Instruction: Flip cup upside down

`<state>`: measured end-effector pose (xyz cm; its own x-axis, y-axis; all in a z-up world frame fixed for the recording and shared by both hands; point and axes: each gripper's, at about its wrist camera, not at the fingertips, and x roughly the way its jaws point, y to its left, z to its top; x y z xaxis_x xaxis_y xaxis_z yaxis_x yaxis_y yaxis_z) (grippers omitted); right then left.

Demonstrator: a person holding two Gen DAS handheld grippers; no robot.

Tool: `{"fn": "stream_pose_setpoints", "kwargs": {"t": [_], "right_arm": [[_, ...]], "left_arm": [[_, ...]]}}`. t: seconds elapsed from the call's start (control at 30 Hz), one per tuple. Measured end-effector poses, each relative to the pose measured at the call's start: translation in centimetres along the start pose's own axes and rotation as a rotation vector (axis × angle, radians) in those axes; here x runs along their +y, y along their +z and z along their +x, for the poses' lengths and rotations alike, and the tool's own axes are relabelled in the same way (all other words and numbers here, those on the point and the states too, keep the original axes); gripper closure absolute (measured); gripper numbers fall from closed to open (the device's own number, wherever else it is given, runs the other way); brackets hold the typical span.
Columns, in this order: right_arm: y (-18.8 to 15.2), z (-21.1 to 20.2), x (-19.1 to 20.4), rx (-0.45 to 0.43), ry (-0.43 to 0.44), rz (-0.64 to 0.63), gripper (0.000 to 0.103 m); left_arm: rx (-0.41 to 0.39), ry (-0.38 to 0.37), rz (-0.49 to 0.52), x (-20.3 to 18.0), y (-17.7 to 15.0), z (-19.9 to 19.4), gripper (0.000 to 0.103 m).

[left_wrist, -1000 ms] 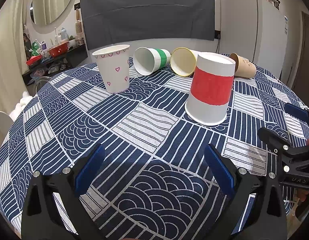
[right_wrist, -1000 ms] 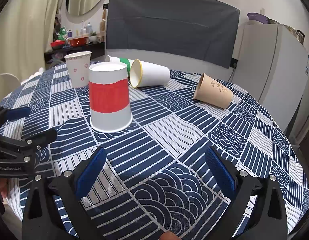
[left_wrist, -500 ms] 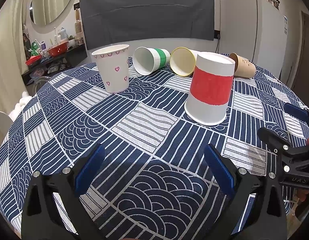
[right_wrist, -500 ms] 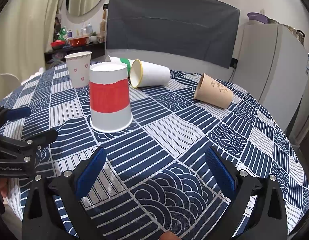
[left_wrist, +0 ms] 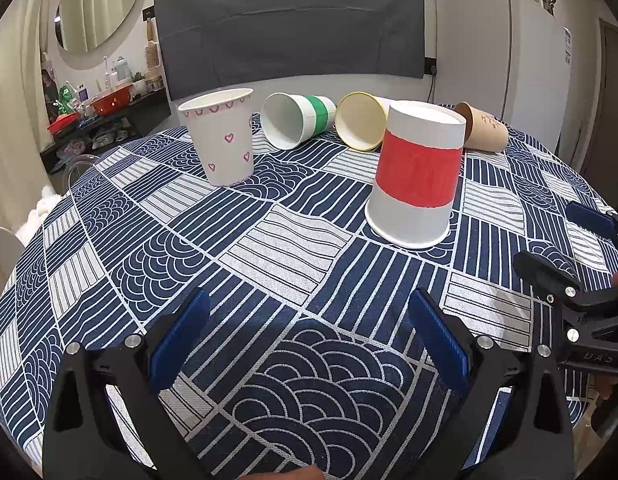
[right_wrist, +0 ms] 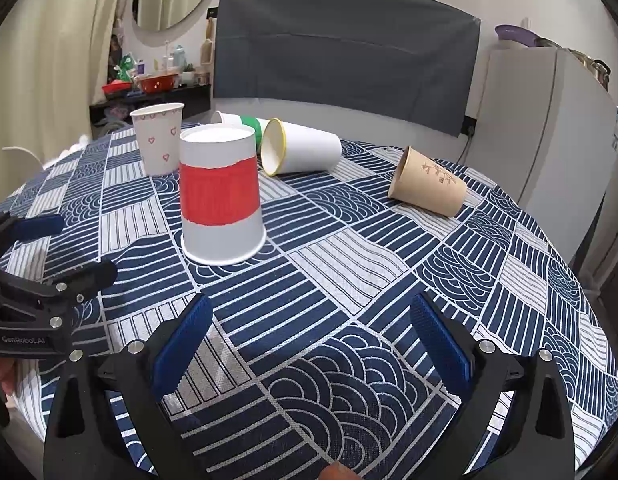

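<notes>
1. round table [left_wrist: 109, 216], patterned cloth; open cloth between both claws and the cups, near edge just under the claws.
2. five cups: red cup [left_wrist: 419, 174] upside down, mid-table; heart cup [left_wrist: 223, 136] upright behind it; green cup [left_wrist: 299, 124], yellow cup [left_wrist: 359, 125], brown cup [right_wrist: 429, 186] on their sides.
3. left claw [left_wrist: 309, 336] spread wide, holding nothing.
4. right claw [right_wrist: 311, 336] spread wide, holding nothing, well short of the red cup.
</notes>
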<state>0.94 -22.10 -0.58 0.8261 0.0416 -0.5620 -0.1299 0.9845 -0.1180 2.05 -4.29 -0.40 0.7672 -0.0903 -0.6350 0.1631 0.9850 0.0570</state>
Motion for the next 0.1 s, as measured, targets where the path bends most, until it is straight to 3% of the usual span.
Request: {"fn": "stream_pose_setpoints", "kwargs": {"t": [0.1], "right_arm": [[-0.05, -0.01, 0.06, -0.001, -0.001, -0.001, 0.008]], "left_arm": [[0.0, 0.001, 0.005, -0.06, -0.01, 0.0, 0.006]]}}
